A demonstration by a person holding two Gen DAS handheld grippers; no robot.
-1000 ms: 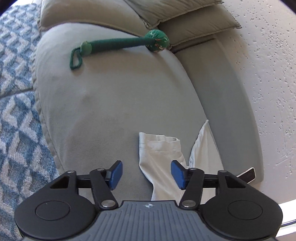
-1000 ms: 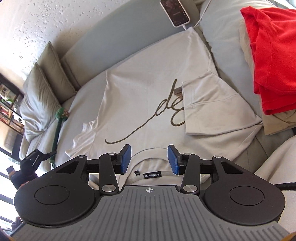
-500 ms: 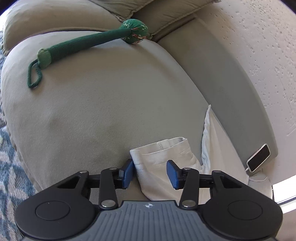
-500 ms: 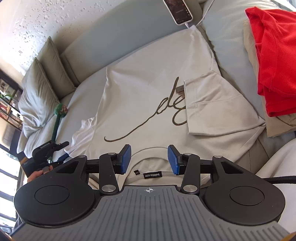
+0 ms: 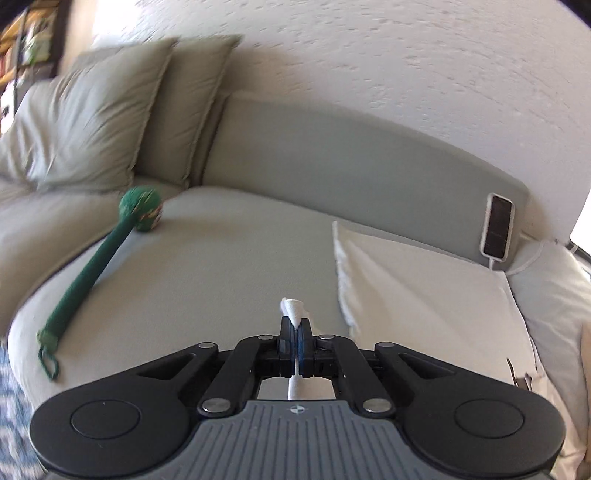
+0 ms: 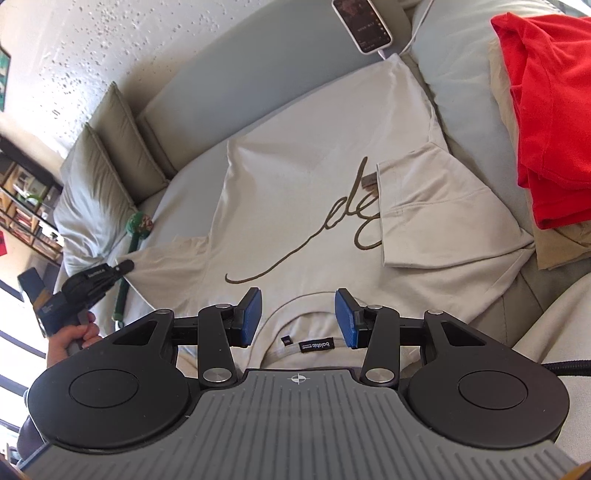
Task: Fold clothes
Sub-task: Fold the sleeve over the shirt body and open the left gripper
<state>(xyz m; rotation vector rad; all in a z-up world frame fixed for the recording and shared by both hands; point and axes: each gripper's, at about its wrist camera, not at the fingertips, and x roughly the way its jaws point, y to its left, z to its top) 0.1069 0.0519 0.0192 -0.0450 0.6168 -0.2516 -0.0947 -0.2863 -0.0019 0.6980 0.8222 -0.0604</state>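
Note:
A cream T-shirt [image 6: 295, 192] with a dark script print lies flat on the grey sofa, its right sleeve [image 6: 436, 218] folded over the chest. My left gripper [image 5: 295, 334] is shut on the shirt's left sleeve [image 5: 291, 308]; a tuft of cloth sticks up between the pads. It also shows in the right wrist view [image 6: 122, 266], held at the sleeve end [image 6: 166, 266]. My right gripper [image 6: 298, 320] is open and empty, hovering just above the collar [image 6: 306, 345].
A green rope toy [image 5: 99, 269] lies on the seat to the left. A phone [image 6: 364, 24] on a cable leans on the backrest. Red and tan folded clothes [image 6: 546, 122] are stacked at the right. Cushions [image 5: 110, 110] sit at the sofa's far left.
My left gripper closed on the left sleeve and tilted up toward the backrest. My right gripper stayed open over the collar.

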